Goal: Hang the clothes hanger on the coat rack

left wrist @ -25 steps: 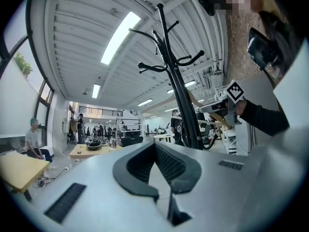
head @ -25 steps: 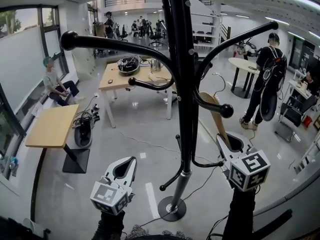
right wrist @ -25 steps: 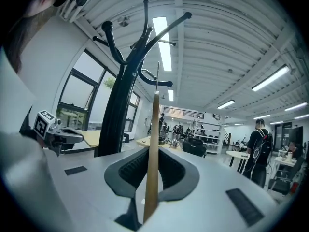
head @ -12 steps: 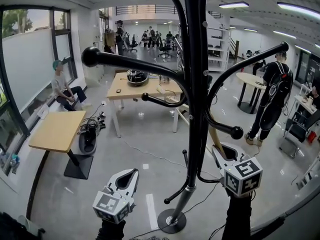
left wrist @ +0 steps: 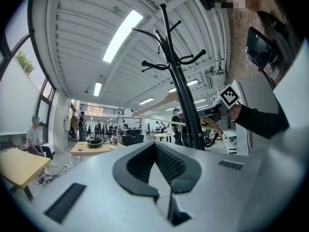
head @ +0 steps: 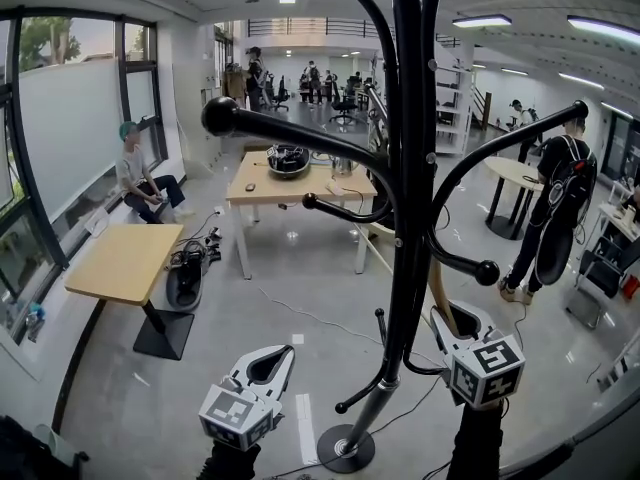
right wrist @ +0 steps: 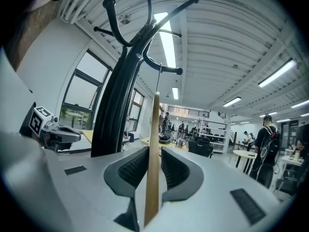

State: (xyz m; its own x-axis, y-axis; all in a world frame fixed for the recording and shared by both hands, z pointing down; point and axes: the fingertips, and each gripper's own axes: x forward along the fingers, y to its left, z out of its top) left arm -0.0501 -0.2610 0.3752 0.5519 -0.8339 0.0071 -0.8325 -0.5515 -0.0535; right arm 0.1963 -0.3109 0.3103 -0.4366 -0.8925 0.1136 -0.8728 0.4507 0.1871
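A black coat rack [head: 405,218] with curved, ball-tipped arms rises through the middle of the head view. My right gripper [head: 445,313] is just right of its pole, below a low hook [head: 486,272]. It is shut on the wooden hanger [head: 437,283], which points up towards that hook. In the right gripper view the hanger [right wrist: 153,153] stands edge-on between the pads of this gripper [right wrist: 154,150], with the rack [right wrist: 116,105] close on the left. My left gripper [head: 285,351] hovers left of the rack's base. Its pads meet with nothing between them [left wrist: 154,146].
The rack's round base [head: 345,446] stands on the glossy floor between my grippers. Two wooden tables [head: 120,258] [head: 300,183] are to the left and behind. A seated person [head: 140,183] is by the window, and a standing person [head: 555,208] is beside a round table [head: 515,173].
The head view has tipped upward, so the rack sits further right and both grippers sit lower in the frame. My right gripper keeps the hanger close to the pole. The left gripper has barely moved.
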